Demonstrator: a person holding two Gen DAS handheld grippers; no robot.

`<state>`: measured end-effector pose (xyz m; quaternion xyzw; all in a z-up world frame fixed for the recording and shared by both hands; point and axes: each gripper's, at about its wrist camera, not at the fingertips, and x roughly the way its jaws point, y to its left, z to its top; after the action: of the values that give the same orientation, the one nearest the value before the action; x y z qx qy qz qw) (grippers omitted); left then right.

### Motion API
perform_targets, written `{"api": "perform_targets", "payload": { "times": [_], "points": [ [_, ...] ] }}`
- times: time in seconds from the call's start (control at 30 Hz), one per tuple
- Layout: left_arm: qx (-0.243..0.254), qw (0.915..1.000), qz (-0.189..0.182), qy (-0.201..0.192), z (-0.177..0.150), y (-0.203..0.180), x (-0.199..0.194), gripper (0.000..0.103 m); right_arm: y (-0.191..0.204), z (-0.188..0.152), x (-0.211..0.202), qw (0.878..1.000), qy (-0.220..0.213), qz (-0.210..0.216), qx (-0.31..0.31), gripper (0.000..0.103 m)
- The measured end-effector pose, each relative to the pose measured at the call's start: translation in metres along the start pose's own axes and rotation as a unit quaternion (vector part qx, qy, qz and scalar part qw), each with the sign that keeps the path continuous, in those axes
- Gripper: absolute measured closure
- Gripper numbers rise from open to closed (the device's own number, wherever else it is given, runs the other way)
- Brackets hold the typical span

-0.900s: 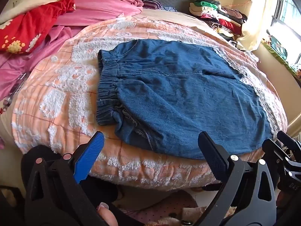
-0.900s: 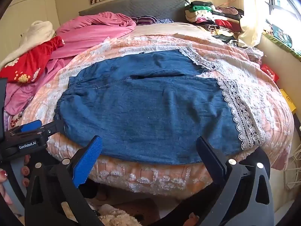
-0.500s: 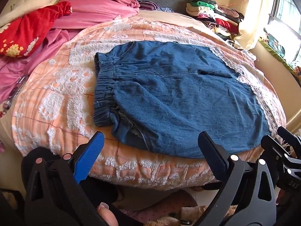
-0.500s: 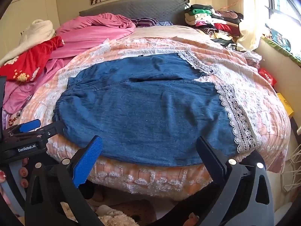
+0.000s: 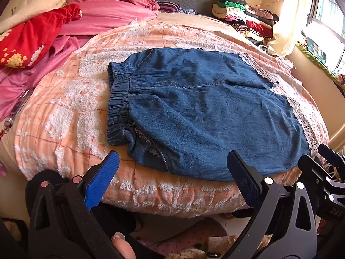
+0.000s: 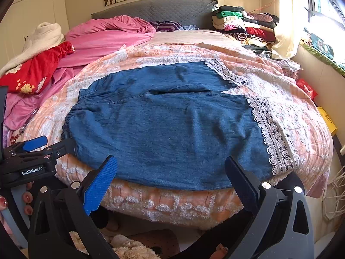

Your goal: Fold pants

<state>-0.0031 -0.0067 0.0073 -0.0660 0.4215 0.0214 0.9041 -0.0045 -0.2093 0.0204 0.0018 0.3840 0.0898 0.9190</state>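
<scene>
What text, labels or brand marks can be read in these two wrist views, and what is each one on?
"GenRobot.AI": white print on the body of the left gripper, seen in the right wrist view.
"DAS": partial marking, cut off, on the right gripper body, at the left wrist view's right edge.
Red packet beside the bed: print too small to read.
Yellow box: marks unreadable.

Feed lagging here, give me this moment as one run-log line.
left gripper: open, empty | right gripper: open, empty | blue denim pants with lace hems: flat on peach quilted bedspread, unfolded | contact: none
</scene>
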Motion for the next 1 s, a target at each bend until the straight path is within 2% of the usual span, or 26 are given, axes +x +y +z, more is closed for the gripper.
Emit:
{"api": "perform_targets", "payload": {
  "times": [1.0],
  "points": [
    [0.006,1.0000,0.001,-0.007,0.0015,-0.0001,-0.0008,0.009,0.0019,0.0000,0.0000,1.000,0.001,0.004,0.000,0.004]
  ]
}}
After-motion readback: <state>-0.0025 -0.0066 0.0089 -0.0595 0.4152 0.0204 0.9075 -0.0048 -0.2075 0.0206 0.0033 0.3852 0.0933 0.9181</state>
